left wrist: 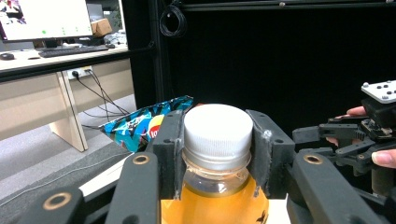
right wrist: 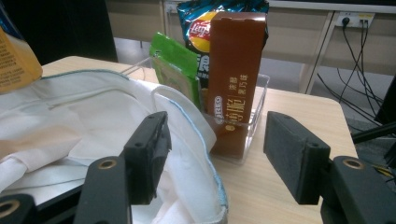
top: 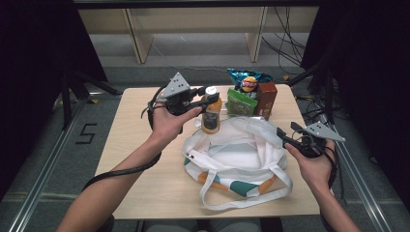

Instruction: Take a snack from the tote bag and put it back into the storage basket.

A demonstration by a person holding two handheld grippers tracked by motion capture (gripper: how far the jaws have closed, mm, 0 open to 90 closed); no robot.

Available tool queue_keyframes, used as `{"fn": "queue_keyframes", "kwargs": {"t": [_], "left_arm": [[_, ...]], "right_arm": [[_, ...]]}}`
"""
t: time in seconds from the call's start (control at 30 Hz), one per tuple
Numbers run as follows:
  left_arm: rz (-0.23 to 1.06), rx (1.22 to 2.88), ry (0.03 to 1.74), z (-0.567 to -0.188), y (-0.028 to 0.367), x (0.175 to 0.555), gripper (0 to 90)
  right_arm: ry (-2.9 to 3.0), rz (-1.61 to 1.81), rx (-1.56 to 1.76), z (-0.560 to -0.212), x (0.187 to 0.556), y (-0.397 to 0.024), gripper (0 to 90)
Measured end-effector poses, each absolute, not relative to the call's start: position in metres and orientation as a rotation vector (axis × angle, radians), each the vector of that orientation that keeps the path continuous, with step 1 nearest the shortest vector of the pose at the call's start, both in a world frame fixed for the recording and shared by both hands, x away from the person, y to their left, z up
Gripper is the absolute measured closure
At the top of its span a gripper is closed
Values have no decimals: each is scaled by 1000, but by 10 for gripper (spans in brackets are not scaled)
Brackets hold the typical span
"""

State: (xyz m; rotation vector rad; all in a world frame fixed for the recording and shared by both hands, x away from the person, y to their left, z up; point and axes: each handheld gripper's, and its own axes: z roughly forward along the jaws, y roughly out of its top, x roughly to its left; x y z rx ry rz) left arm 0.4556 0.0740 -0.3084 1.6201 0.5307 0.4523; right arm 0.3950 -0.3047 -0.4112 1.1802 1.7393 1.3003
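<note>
My left gripper (top: 207, 98) is shut on the white cap of an orange juice bottle (top: 211, 115) and holds it upright at the back rim of the white tote bag (top: 237, 157). In the left gripper view both pads of the left gripper (left wrist: 217, 151) press on the cap of the bottle (left wrist: 217, 133). My right gripper (top: 282, 135) stands open at the bag's right rim. In the right gripper view the jaws of the right gripper (right wrist: 215, 156) are wide apart, and the bag's edge (right wrist: 187, 116) lies by the left jaw, untouched.
A clear tray (right wrist: 259, 105) at the back of the table holds a brown box (top: 266, 98), a green packet (top: 240, 102) and a chips bag (top: 247, 82). The bag's straps (top: 241, 195) hang toward the front table edge. Bare wood lies left of the bag.
</note>
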Motion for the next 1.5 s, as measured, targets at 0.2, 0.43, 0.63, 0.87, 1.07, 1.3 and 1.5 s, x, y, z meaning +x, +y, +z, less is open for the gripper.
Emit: {"fn": "queue_keyframes", "kwargs": {"t": [0.2, 0.43, 0.63, 0.87, 1.07, 1.3, 1.5], "left_arm": [[455, 1614, 527, -304, 74, 458, 588], [461, 1614, 534, -302, 74, 465, 587], [471, 1610, 530, -299, 73, 471, 588], [474, 1610, 527, -297, 71, 478, 588], [489, 1612, 530, -295, 71, 485, 588], [496, 1606, 531, -293, 69, 493, 587], [505, 1608, 527, -293, 68, 499, 588]], "right_arm": [[1740, 1305, 1175, -411, 395, -304, 408], [1769, 1295, 1168, -412, 395, -305, 408], [1756, 1299, 1192, -411, 394, -305, 408], [1757, 1304, 1209, -411, 393, -304, 408], [1746, 1307, 1179, -412, 395, -306, 408], [1751, 1297, 1196, -412, 394, -305, 408], [1737, 1299, 1156, -413, 396, -306, 408]]}}
